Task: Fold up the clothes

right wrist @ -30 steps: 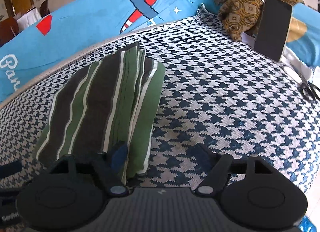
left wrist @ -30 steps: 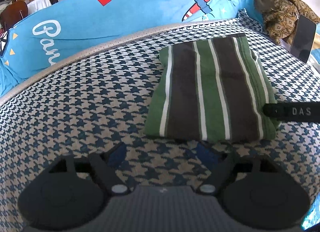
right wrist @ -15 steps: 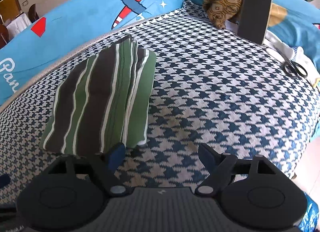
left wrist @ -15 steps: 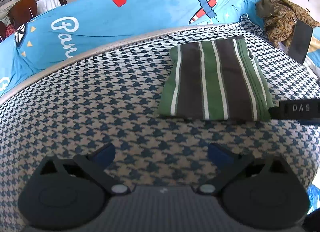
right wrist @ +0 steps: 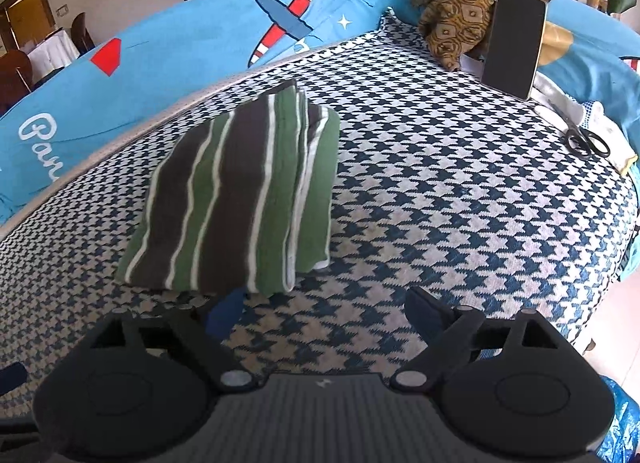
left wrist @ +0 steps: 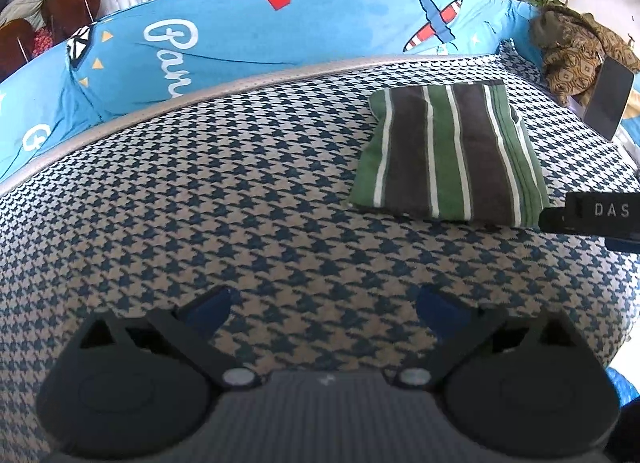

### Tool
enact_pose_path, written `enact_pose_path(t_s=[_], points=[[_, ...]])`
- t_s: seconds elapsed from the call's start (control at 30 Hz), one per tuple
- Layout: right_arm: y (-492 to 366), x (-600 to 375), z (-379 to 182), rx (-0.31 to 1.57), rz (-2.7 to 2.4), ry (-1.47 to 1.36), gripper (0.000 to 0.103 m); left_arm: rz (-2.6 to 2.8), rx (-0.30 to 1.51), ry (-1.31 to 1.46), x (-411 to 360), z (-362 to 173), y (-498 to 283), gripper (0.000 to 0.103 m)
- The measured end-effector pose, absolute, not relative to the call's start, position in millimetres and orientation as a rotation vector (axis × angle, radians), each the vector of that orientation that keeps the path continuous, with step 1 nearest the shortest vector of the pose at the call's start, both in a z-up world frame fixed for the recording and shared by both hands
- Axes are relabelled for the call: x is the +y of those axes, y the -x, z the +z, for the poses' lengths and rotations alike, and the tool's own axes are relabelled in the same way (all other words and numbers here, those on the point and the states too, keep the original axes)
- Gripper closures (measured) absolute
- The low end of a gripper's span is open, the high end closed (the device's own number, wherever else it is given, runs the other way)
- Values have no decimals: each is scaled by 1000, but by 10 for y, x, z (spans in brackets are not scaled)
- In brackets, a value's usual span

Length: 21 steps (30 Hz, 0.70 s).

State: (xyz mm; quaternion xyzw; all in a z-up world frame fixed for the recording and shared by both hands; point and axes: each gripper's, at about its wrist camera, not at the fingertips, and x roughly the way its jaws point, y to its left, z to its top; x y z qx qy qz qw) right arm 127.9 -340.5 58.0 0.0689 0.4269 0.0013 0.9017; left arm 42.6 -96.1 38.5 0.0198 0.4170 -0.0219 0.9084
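Since the earlier frames both grippers have been drawn back from the folded striped cloth point(right wrist: 236, 191), which now lies further off. The left gripper point(left wrist: 324, 309) is spread wide and empty; the right gripper point(right wrist: 320, 307) has just been opening, with nothing between its jaws. The cloth is left flat on the checked cover point(left wrist: 200, 203), well short of the blue cushion point(left wrist: 240, 35). The retreat is best kept clear of the stack, so the layers are not dragged
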Motion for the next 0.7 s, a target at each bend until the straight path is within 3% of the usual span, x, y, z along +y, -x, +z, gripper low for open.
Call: enact_pose_path(t_s=[0.3, 0.7], points=[[-1126, -3293, 657, 859, 45, -115, 14, -39, 868, -51, -905, 447, -306, 0], [-957, -3220, 666, 858, 98, -130, 3, -41, 884, -47, -819, 486, -154, 0]])
